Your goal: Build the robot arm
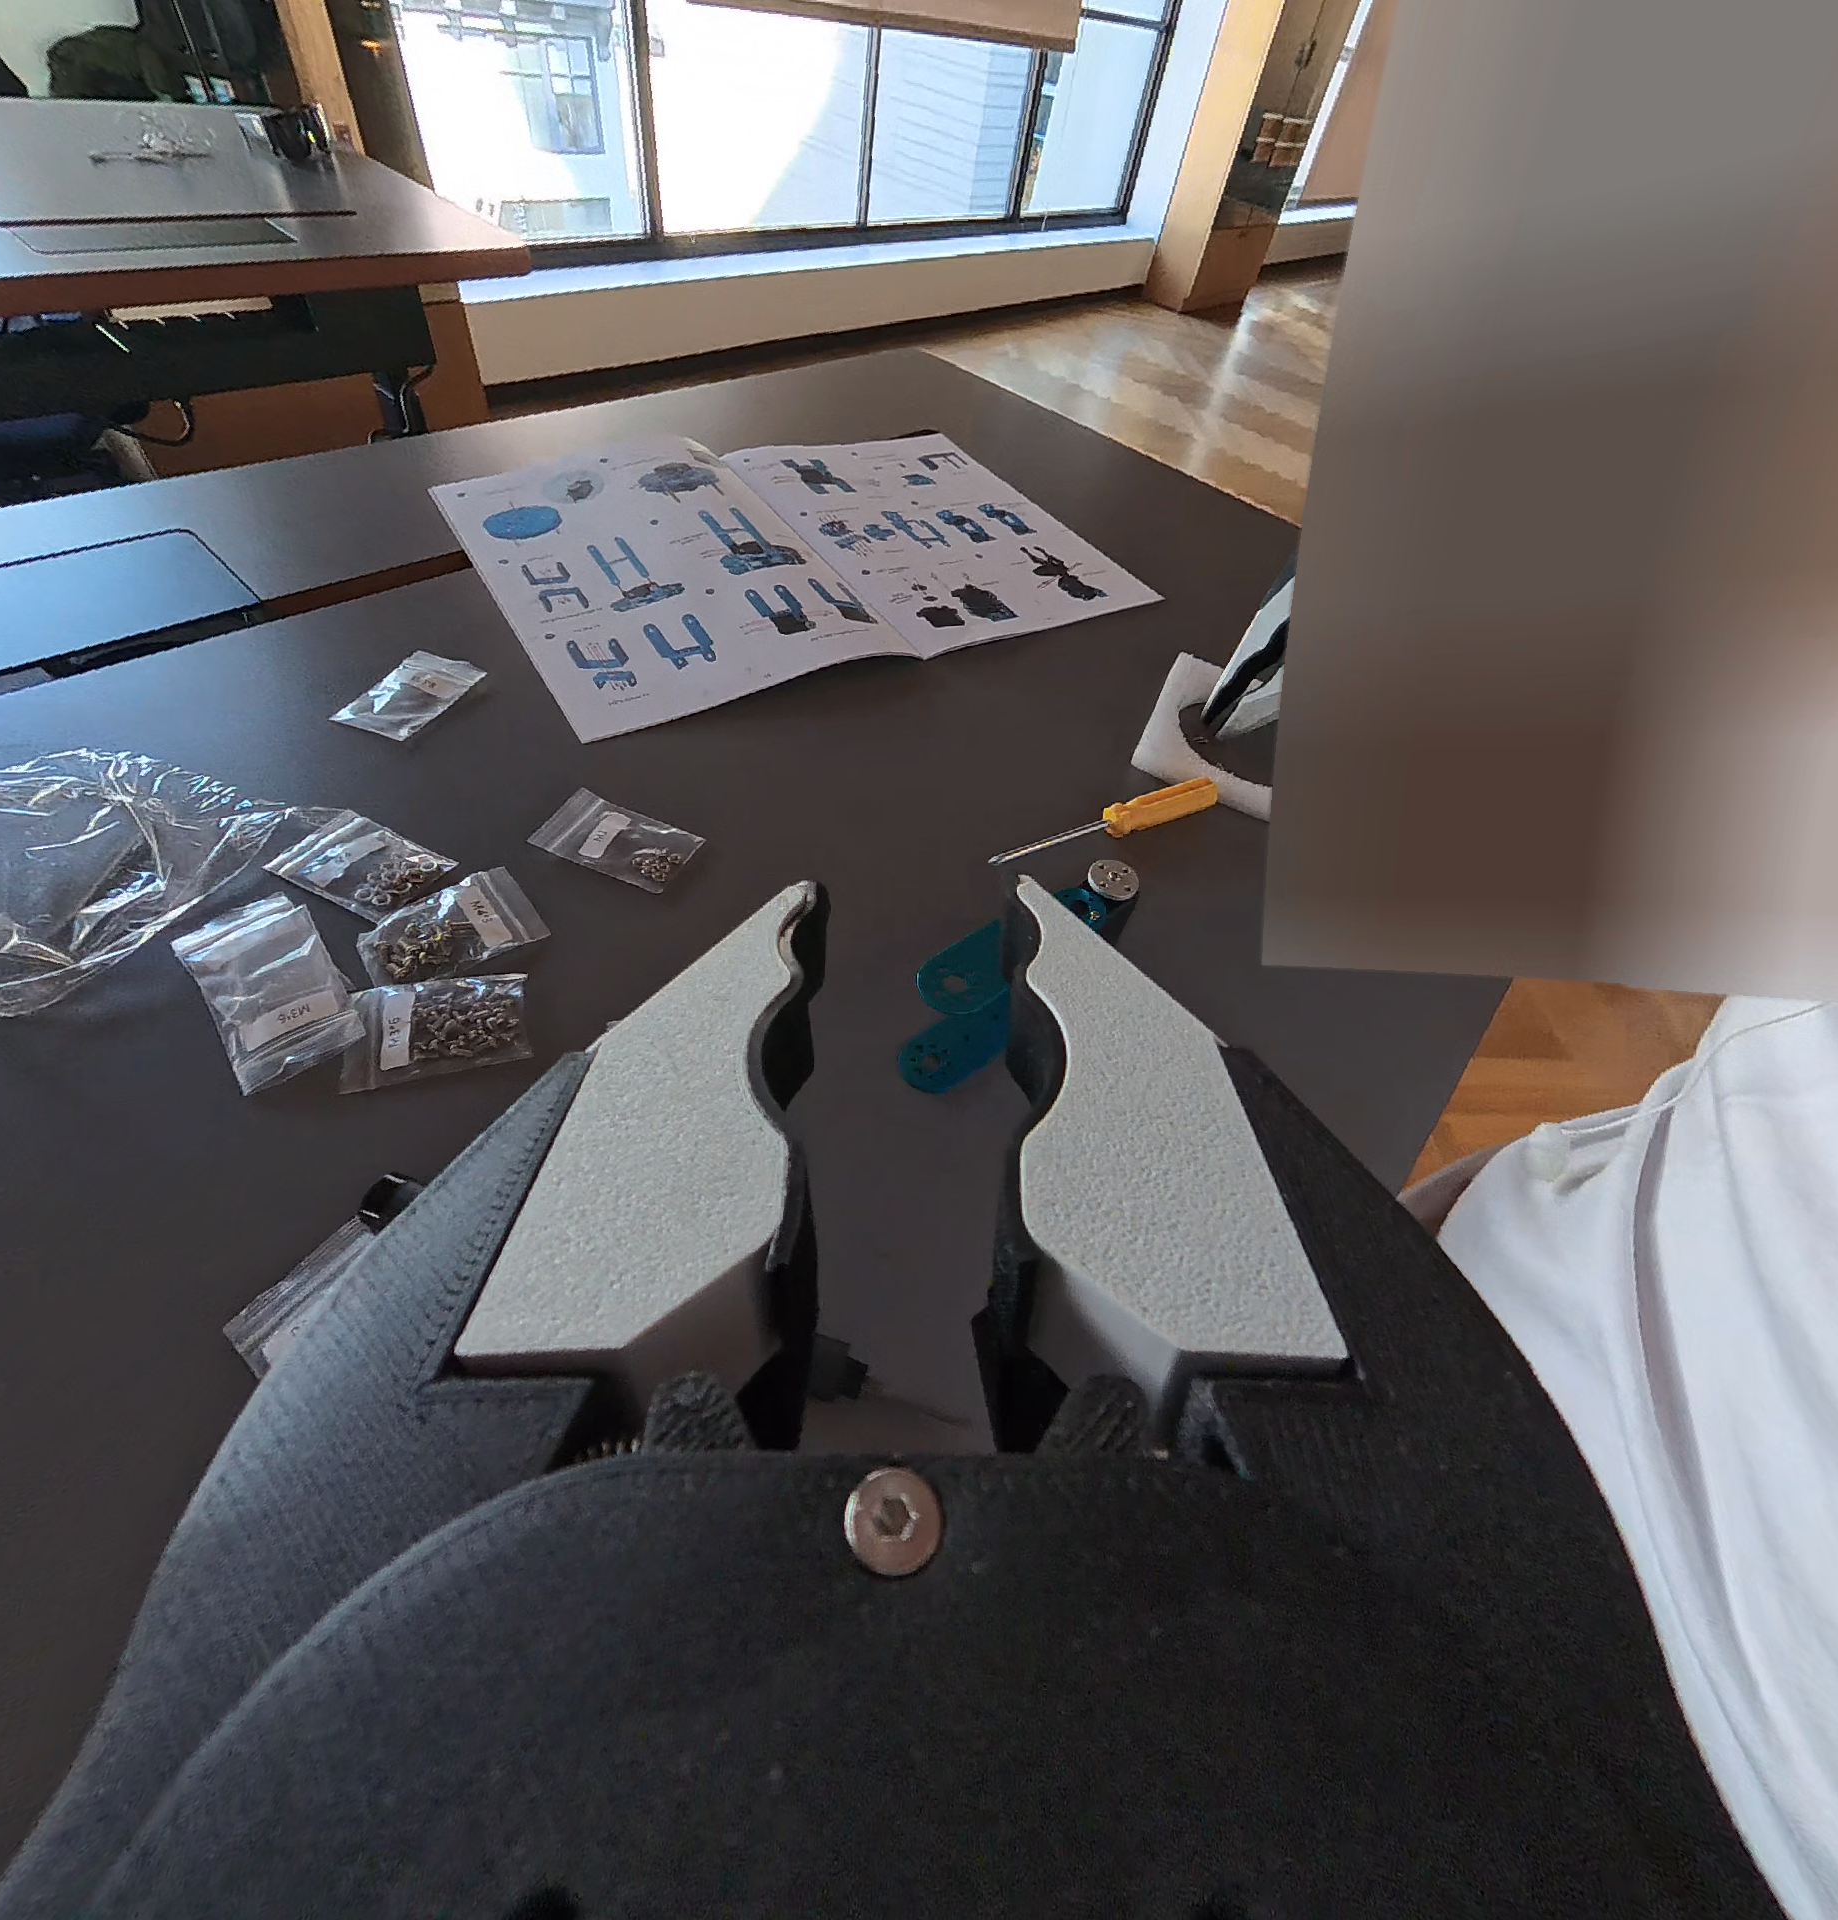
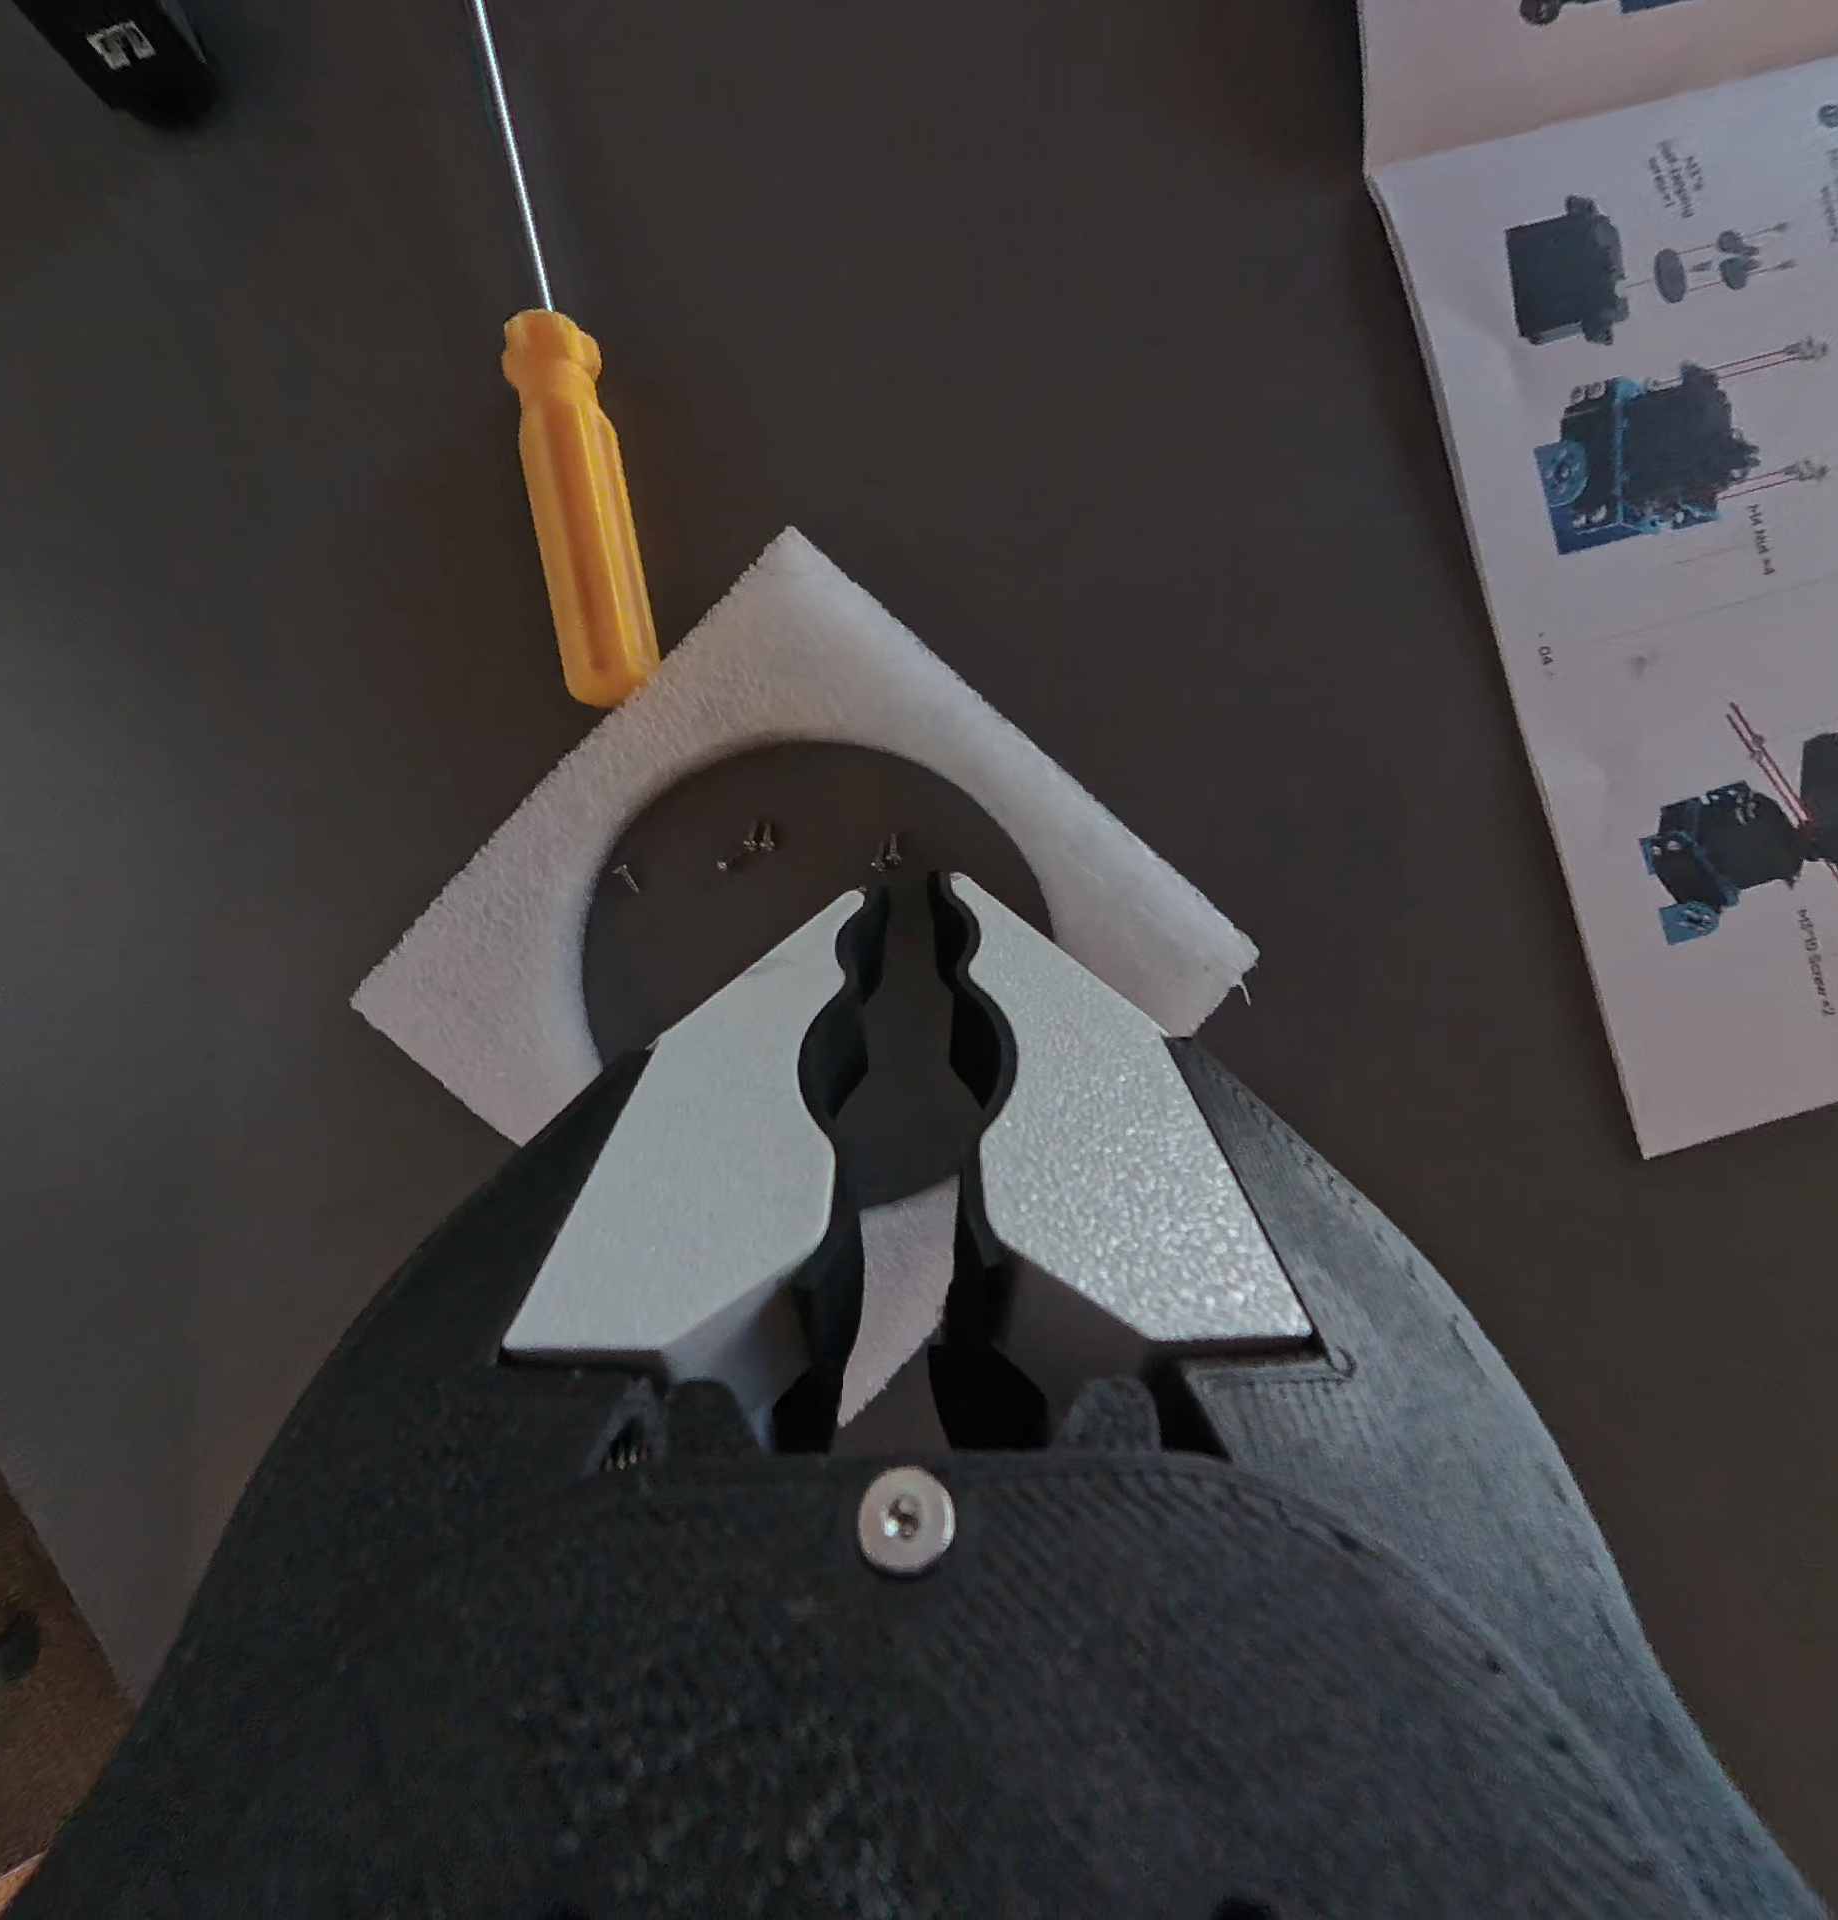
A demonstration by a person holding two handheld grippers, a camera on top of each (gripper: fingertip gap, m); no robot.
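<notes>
In the left wrist view my left gripper [image 1: 917, 899] is open and empty above the dark table [image 1: 894, 769]. Blue metal bracket pieces [image 1: 951, 987] lie just under and beside its right finger, partly hidden by it. A small silver disc [image 1: 1112, 878] lies past them. In the right wrist view my right gripper [image 2: 907, 891] is open by a narrow gap and empty, its tips low inside the round hole of a white foam square [image 2: 842, 665]. Several tiny screws lie in that hole; the nearest screw [image 2: 889, 854] is just ahead of the tips. The right gripper [image 1: 1242, 675] also shows in the left view.
A yellow screwdriver [image 2: 582, 520] lies against the foam's far corner and also shows in the left view [image 1: 1154, 810]. An open instruction booklet [image 1: 790, 571] lies farther back. Several small bags of screws [image 1: 437, 935] and a crumpled clear bag [image 1: 73, 873] lie left. A person's white shirt [image 1: 1673, 1351] is right. The left gripper's tips are roughly 40 centimetres from the right gripper's. The white foam square [image 2: 842, 665] lies some 4 centimetres from my right tips, 35 centimetres from my left tips. Look for it in the left wrist view [image 1: 1164, 736] too. Between my left fingertips and the small silver disc [image 1: 1112, 878] there is roughly 15 centimetres.
</notes>
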